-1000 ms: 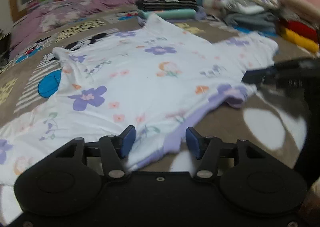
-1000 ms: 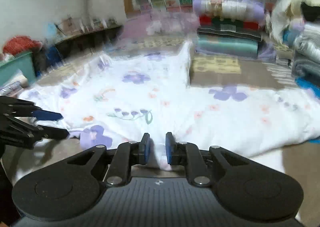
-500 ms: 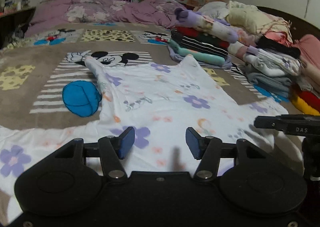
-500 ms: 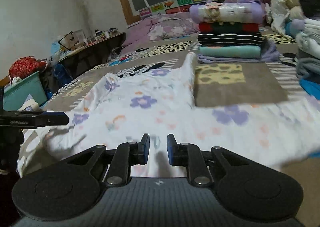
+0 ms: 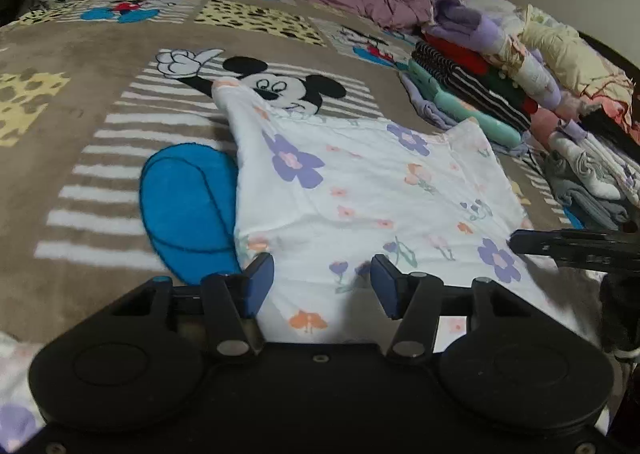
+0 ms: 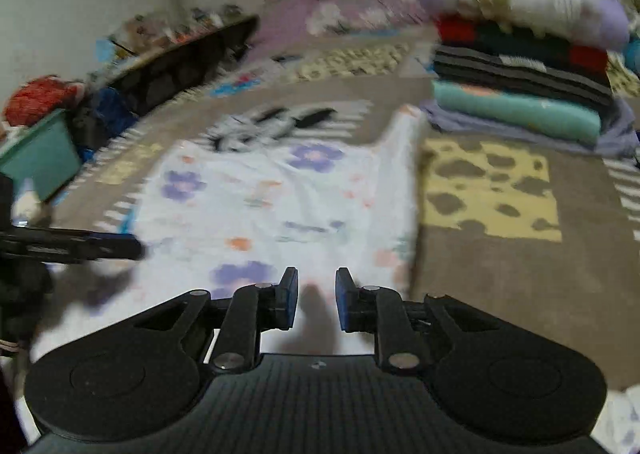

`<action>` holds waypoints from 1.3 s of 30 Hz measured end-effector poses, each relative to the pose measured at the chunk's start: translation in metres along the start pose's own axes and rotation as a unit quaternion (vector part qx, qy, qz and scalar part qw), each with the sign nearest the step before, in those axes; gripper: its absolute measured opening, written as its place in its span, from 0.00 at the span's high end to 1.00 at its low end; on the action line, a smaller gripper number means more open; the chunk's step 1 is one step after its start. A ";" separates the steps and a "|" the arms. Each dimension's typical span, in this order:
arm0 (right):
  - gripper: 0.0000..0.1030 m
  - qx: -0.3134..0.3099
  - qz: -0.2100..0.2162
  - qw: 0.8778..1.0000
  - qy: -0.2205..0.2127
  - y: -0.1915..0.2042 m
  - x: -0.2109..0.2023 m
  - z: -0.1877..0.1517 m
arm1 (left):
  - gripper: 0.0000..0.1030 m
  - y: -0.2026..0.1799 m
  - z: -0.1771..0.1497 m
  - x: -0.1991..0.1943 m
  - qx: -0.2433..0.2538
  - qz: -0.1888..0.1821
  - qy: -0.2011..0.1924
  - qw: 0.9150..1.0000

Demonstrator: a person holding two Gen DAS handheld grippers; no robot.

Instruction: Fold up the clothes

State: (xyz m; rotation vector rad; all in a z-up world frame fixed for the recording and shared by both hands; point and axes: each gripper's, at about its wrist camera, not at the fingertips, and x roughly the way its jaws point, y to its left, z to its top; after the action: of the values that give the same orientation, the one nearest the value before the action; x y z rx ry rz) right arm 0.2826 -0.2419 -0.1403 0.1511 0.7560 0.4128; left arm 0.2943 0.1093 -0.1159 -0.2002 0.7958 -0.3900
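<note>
Fingers (image 5: 262,286) of both grippers gape, released, above thin white floral-print garment (image 5: 360,190) on plush blanket (image 5: 80,142).

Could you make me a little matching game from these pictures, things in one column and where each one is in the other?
Things:
1. white floral garment
2. teal plastic bin
3. stack of folded clothes
4. left gripper

Places:
a. far left, near the wall
b. spread flat on the brown cartoon blanket
c. jaws apart above the garment's near edge
d. beyond the garment's far right corner

Pairs: 1-b, 2-a, 3-d, 4-c
</note>
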 end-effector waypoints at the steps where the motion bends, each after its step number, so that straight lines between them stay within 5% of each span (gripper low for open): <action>1: 0.79 0.009 0.005 1.000 0.002 -0.006 0.004 0.000 | 0.47 0.005 0.001 0.000 -0.013 -0.007 0.003 1.000; 5: 0.92 0.084 0.040 0.996 -0.010 -0.037 0.006 -0.010 | 0.52 0.036 0.004 -0.001 -0.104 -0.054 0.010 0.993; 7: 0.98 0.124 0.056 0.991 -0.019 -0.050 0.004 -0.018 | 0.63 0.053 0.002 -0.002 -0.161 -0.075 0.013 0.984; 11: 1.00 0.235 0.110 0.965 -0.024 -0.083 0.008 -0.031 | 0.57 0.067 0.000 -0.007 -0.234 -0.118 0.011 0.965; 13: 0.96 0.237 0.113 0.965 -0.019 -0.081 0.004 -0.027 | 0.47 0.068 0.002 -0.012 -0.253 -0.147 0.006 0.956; 18: 0.75 0.208 0.114 0.971 -0.015 -0.067 0.002 -0.004 | 0.46 0.069 0.020 -0.013 -0.255 -0.170 -0.016 0.952; 24: 0.76 0.207 0.113 0.972 -0.009 -0.080 0.033 0.024 | 0.46 0.091 0.036 0.020 -0.286 -0.165 -0.001 0.944; 31: 0.78 0.269 0.137 0.953 -0.019 -0.113 0.064 0.034 | 0.46 0.113 0.055 0.038 -0.303 -0.171 0.000 0.938; 36: 0.78 0.340 0.152 0.928 -0.004 -0.132 0.072 0.039 | 0.46 0.124 0.066 0.045 -0.320 -0.178 -0.006 0.931; 39: 0.76 0.339 0.149 0.929 0.004 -0.133 0.075 0.050 | 0.43 0.129 0.070 0.049 -0.329 -0.188 -0.009 0.925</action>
State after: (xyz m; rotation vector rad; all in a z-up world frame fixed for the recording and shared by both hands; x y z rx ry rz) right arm 0.4068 -0.3311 -0.1892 0.9253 0.8632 0.4232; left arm 0.4105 0.2086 -0.1406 -0.9963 0.8501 -0.4683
